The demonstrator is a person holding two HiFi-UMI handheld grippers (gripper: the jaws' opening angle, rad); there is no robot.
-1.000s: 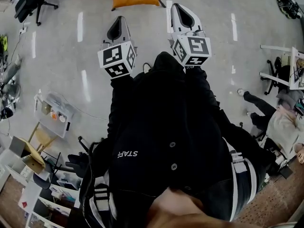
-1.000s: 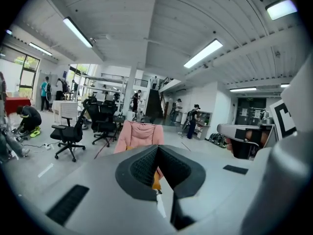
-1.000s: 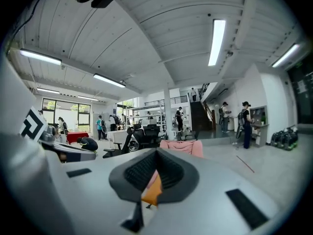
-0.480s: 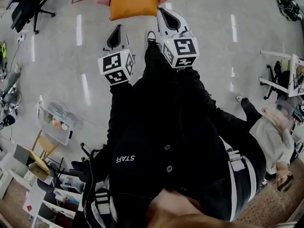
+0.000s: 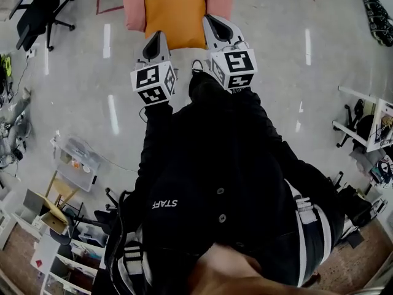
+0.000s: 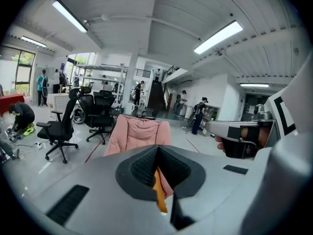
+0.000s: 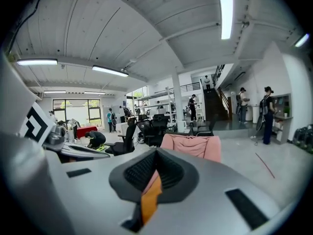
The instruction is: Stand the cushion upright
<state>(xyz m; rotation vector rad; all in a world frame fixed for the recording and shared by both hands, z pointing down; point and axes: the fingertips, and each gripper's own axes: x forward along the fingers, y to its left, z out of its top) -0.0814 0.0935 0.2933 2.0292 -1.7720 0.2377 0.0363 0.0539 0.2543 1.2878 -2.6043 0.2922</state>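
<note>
An orange cushion (image 5: 175, 11) lies flat on a pink seat (image 5: 134, 5) at the top of the head view. My left gripper (image 5: 155, 39) is shut and empty, with its tip over the cushion's near left edge. Just off the cushion's right edge my right gripper (image 5: 215, 22) is shut and empty too. In the left gripper view the closed jaws (image 6: 157, 150) point at the pink backrest (image 6: 139, 133), and a sliver of the cushion (image 6: 160, 196) shows under them. The right gripper view shows its closed jaws (image 7: 155, 153), the pink backrest (image 7: 193, 146) and an orange strip of cushion (image 7: 150, 199).
A black office chair (image 5: 37, 11) stands on the grey floor at the far left. A clear plastic box (image 5: 77, 158) and shelves (image 5: 43, 251) are at my lower left. More chairs (image 5: 362, 125) stand at the right. Several people and office chairs (image 6: 61, 126) are farther back in the hall.
Both grippers have moved forward across the floor towards the pink seat. The orange cushion has come closer and now reaches their tips. Both stay shut.
</note>
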